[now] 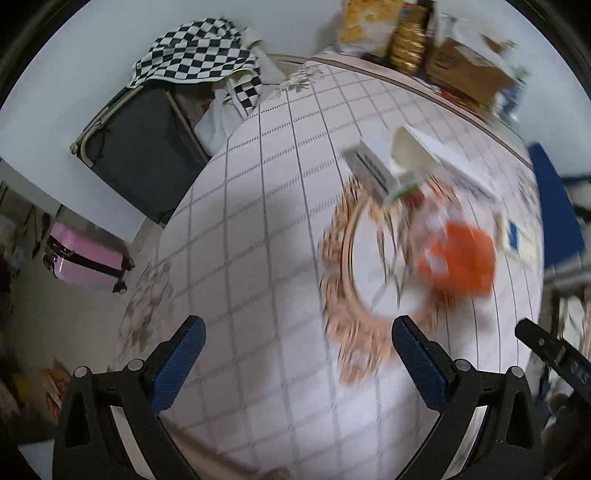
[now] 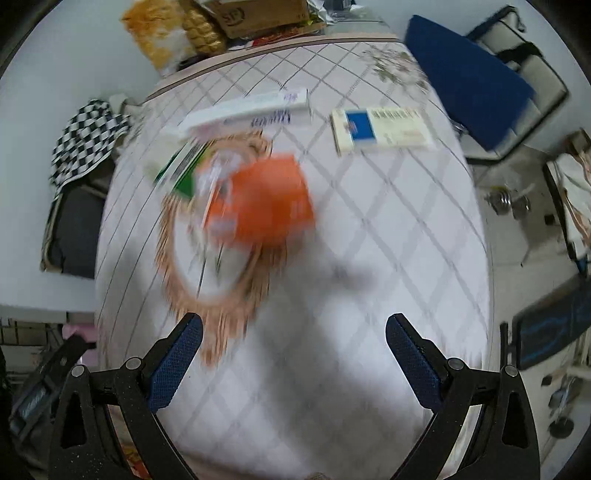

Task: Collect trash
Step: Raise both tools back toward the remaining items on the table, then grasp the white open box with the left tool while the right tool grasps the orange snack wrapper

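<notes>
A round tabletop (image 1: 280,236) under a pale cloth with a grid pattern and faded flower prints fills both wrist views. At its far edge stand a brown cardboard box (image 1: 469,70), a stack of golden biscuits (image 1: 408,48) and a yellow-and-white snack bag (image 2: 155,33), close together. Beyond the tabletop's left side a black-and-white checkered cloth (image 1: 195,51) drapes over a dark, open suitcase (image 1: 144,155). A pink hard-shell suitcase (image 1: 88,262) lies on the floor, well apart from it. On the other side, a chair with a blue cushion (image 2: 465,77) stands just beside the tabletop. Much of both views is blurred.
</notes>
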Available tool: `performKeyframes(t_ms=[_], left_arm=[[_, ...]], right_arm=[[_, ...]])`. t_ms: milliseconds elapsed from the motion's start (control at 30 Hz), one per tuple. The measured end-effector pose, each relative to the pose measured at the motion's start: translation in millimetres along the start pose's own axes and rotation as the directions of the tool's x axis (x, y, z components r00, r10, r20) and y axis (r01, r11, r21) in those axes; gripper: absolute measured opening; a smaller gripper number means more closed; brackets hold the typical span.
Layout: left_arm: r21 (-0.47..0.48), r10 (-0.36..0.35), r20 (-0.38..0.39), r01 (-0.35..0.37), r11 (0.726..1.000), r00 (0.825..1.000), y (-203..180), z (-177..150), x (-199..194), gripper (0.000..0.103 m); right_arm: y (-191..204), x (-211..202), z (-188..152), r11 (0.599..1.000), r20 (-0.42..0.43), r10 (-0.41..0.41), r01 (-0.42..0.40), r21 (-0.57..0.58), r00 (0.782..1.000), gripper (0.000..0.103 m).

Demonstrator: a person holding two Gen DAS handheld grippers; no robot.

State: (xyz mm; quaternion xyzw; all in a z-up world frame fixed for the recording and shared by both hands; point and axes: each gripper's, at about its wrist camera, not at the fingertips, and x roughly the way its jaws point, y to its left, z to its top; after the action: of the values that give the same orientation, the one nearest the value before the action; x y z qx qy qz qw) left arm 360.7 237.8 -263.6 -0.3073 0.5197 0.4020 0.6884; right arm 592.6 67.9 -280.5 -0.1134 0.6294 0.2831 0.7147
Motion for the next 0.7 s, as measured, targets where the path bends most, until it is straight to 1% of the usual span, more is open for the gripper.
performKeyframes(t_ms=[100, 167, 200, 300, 333, 367, 400, 433, 467, 500, 533, 567, 600, 633, 667, 700], left_arm=[[-0.049, 0.010, -0.038, -0.012, 0.999, 0.999, -6, 32, 28, 0.102], [-0.080, -0.011, -0.063, 0.006, 0.997, 0.998, -9, 49, 43, 0.102], [-0.091, -0.022, -0.070, 0.016, 0.996, 0.997, -10, 55, 48, 0.102], [-0.136, -0.091, -0.084, 0.079, 0.988, 0.992, -19, 81, 68, 0.102], [-0.149, -0.124, -0.088, 0.110, 0.983, 0.988, -23, 91, 75, 0.102], [-0.158, -0.148, -0.091, 0.132, 0.979, 0.985, -28, 98, 80, 0.100], [-0.164, -0.164, -0.095, 0.147, 0.975, 0.982, -32, 104, 85, 0.092], [-0.173, -0.190, -0.106, 0.170, 0.970, 0.976, -37, 112, 92, 0.087], [-0.181, -0.202, -0.125, 0.178, 0.967, 0.971, -43, 119, 102, 0.080], [-0.187, -0.209, -0.140, 0.181, 0.965, 0.968, -47, 125, 111, 0.080], [-0.192, -0.216, -0.148, 0.187, 0.963, 0.965, -50, 129, 117, 0.078], [-0.195, -0.218, -0.154, 0.186, 0.963, 0.964, -53, 132, 124, 0.065], [-0.192, -0.213, -0.164, 0.181, 0.965, 0.963, -56, 135, 131, 0.049], [-0.178, -0.207, -0.179, 0.175, 0.968, 0.962, -59, 136, 137, 0.040], [-0.172, -0.206, -0.185, 0.174, 0.970, 0.961, -60, 137, 140, 0.023], [-0.167, -0.210, -0.187, 0.180, 0.969, 0.959, -60, 136, 141, 0.016]], right_arm=[[9, 50, 56, 1.000, -0.040, -0.023, 0.022, -0.011, 0.999, 0.100], [13, 84, 87, 1.000, -0.085, -0.009, 0.009, 0.002, 0.996, 0.100], [14, 97, 95, 1.000, -0.103, -0.003, 0.004, 0.008, 0.995, 0.096], [25, 127, 117, 1.000, -0.140, 0.002, -0.003, -0.010, 0.990, 0.091], [26, 134, 121, 1.000, -0.148, 0.007, -0.009, -0.016, 0.989, 0.089], [29, 141, 125, 1.000, -0.157, 0.008, -0.013, -0.025, 0.988, 0.083], [31, 145, 125, 0.999, -0.163, 0.009, -0.014, -0.031, 0.987, 0.076], [33, 149, 127, 0.999, -0.164, 0.003, -0.009, -0.038, 0.986, 0.074], [34, 151, 130, 0.999, -0.158, -0.001, -0.007, -0.045, 0.987, 0.070], [33, 153, 132, 0.999, -0.154, -0.001, -0.007, -0.048, 0.988, 0.063], [33, 155, 134, 0.999, -0.150, -0.004, -0.003, -0.046, 0.989, 0.060], [33, 155, 137, 0.999, -0.146, -0.007, 0.001, -0.040, 0.989, 0.051], [32, 155, 140, 0.999, -0.141, -0.007, 0.002, -0.035, 0.990, 0.044], [31, 156, 140, 0.999, -0.137, -0.010, 0.006, -0.032, 0.991, 0.039], [31, 156, 142, 1.000, -0.132, -0.016, 0.012, -0.026, 0.991, 0.034], [29, 155, 144, 1.000, -0.126, -0.019, 0.017, -0.018, 0.992, 0.030]])
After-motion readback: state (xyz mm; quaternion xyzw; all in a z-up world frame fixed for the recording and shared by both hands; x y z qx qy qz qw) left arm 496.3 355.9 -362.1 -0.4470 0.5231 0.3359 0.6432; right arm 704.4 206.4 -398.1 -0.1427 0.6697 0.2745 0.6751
